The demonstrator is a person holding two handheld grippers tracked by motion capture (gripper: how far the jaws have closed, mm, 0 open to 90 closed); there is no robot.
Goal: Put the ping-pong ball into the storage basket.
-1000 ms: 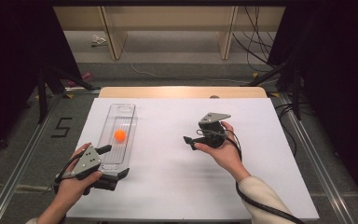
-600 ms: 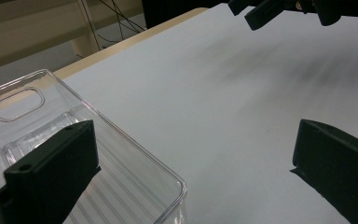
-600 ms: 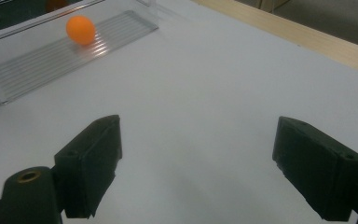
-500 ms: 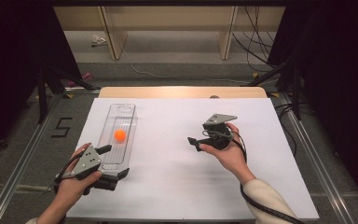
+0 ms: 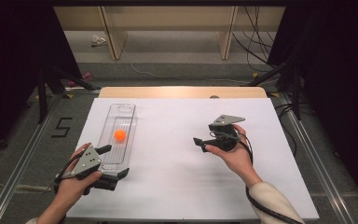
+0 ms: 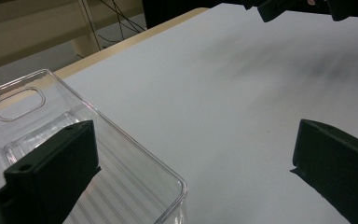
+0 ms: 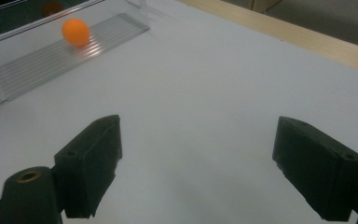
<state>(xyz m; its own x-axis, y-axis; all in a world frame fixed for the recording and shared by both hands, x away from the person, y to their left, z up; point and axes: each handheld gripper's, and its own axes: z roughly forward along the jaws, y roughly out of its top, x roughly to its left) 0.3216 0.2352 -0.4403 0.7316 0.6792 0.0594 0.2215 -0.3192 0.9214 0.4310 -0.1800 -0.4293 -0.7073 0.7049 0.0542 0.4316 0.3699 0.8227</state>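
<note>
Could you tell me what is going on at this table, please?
A person holds a gripper in each hand over a white table. The left gripper is open, its jaws straddling the near end of a clear plastic tray, inside which an orange ball lies. The right gripper is open and empty, held over bare table to the right, its jaws pointing towards the tray.

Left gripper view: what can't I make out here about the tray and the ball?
- Ball: out of the left gripper view; its own near jaw covers that part of the tray.
- Tray's near end: cut off by the bottom edge.
- Right gripper: cut by the top edge.
</note>
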